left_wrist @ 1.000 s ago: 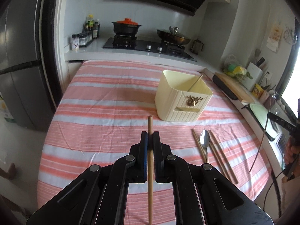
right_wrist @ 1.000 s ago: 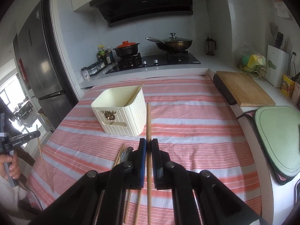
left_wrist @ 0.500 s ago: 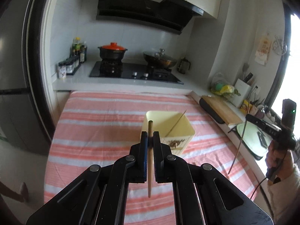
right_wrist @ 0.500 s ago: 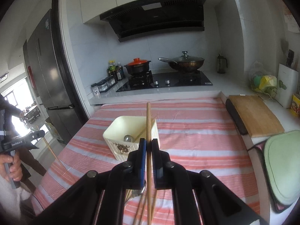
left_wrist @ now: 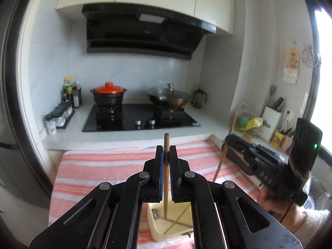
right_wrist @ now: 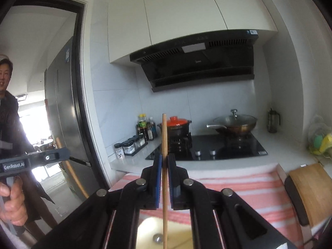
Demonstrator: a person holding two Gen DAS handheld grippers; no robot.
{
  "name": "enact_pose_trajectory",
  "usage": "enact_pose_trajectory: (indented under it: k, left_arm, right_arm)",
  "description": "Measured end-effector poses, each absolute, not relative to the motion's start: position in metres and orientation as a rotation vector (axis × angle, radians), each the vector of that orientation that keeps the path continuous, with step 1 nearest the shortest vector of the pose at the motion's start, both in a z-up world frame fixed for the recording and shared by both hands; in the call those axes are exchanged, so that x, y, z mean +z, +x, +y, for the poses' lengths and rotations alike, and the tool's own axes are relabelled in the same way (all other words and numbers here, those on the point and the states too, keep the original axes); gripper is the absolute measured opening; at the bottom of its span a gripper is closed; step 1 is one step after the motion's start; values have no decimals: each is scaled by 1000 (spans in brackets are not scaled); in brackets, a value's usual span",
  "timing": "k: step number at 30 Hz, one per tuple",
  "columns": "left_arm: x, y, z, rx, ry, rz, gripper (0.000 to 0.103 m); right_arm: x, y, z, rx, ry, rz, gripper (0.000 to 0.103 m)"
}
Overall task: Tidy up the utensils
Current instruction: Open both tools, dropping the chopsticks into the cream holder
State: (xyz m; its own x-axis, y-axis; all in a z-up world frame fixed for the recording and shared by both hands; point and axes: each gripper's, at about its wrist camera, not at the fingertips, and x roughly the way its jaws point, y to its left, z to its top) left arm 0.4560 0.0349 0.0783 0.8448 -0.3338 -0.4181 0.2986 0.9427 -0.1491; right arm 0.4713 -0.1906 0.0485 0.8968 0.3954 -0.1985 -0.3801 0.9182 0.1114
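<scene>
While above cream holder point(left_wrist: 159, 231), each hand-held gripper grasps chopstick: left point(left_wrist: 166, 151), right point(right_wrist: 164, 161).

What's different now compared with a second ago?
Both grippers rose and swung in over the cream bin, from back over the striped cloth. The left gripper and right gripper each stayed shut on a chopstick, tips now pointing into the bin. The bin hasn't moved.
</scene>
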Motion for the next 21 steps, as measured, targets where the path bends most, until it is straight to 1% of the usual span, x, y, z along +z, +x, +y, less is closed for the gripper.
enact_pose_trajectory:
  k: [2,7,11,12,13,14,15,16,17,18,20,21]
  left_arm:
    - [59,477,25,-338,-72,519,3]
    - [5,518,7,-344,-53,691,3]
    - [-35,536,-7,-327,-37,784,5]
    - [-43,538,-8,-321,-39,803,9]
    - [-48,536,-8,-318,-44,817,19]
    - [-51,532,-7,-317,-51,823,32]
    - [-52,523,-3,-316,-60,820,38]
    - [-52,515,-1,-312,-63,816,48]
    - [-51,501,4,-309,-63,810,55]
    - [-51,492,6,-312,-61,810,57]
    - [-54,460,16,-321,-56,814,63]
    - [-57,443,20,-324,-43,824,64]
  right_arm:
    - [28,488,-187,410,79,273,6]
    - [-34,530,-177,452,131,554,6]
    - [-65,542,-166,448,75,649,6]
    - [-71,545,-166,440,73,680,7]
    - [-75,547,-167,425,81,696,7]
    - [-76,547,-167,413,87,704,10]
    - [-78,545,-171,402,94,706,23]
    - [-77,543,-176,391,103,700,31]
    - [-74,536,-181,379,110,684,45]
    - [-70,526,-186,370,106,665,50]
    - [-67,507,-192,359,73,647,50]
    - [-63,496,-197,348,52,637,50]
